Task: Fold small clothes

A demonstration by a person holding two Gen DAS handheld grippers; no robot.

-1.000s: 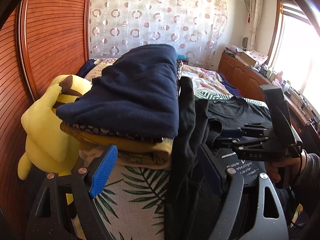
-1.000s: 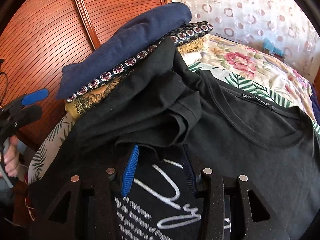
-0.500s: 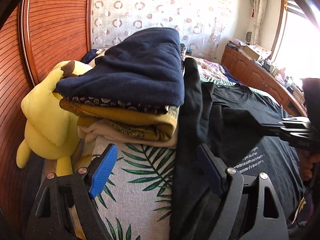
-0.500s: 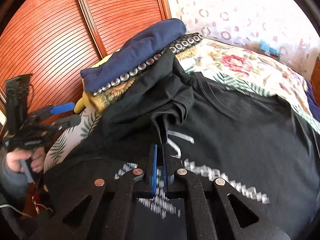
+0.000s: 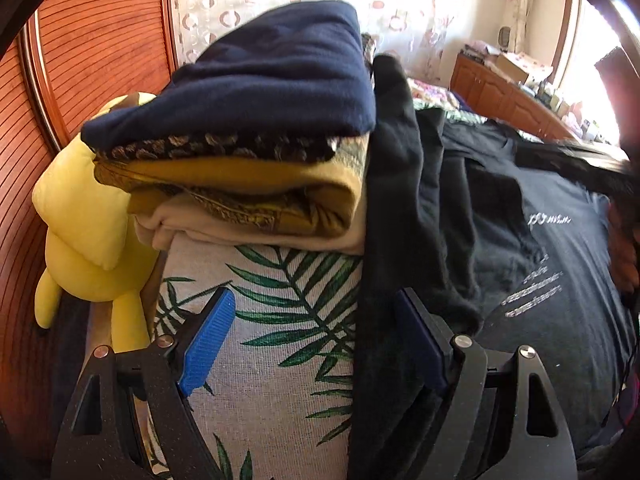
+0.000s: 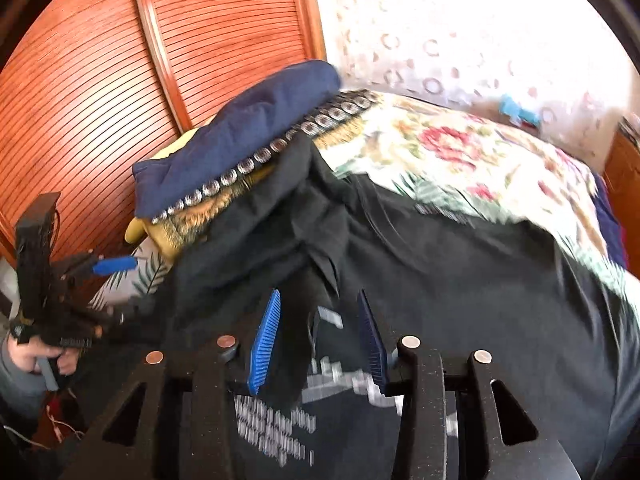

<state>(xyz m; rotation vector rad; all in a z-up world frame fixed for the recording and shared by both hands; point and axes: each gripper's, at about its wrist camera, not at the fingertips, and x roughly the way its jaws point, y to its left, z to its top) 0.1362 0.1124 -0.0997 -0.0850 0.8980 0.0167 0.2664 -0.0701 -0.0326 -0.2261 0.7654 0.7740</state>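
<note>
Right wrist view: right tongs (image 6: 316,340), clenched half a second ago, have released the black T-shirt (image 6: 460,280) sleeve; left tongs (image 5: 312,344) stay released, so the sleeve fold seems finished.

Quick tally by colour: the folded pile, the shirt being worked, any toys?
Navy folded garment: 1
Dark patterned folded garment: 1
Mustard folded garment: 1
Cream folded garment: 1
Black T-shirt, spread on the bed, one sleeve draped against the pile: 1
Yellow plush toy: 1
Total: 6

Stack layers counted from the left wrist view; hidden ones possible.
</note>
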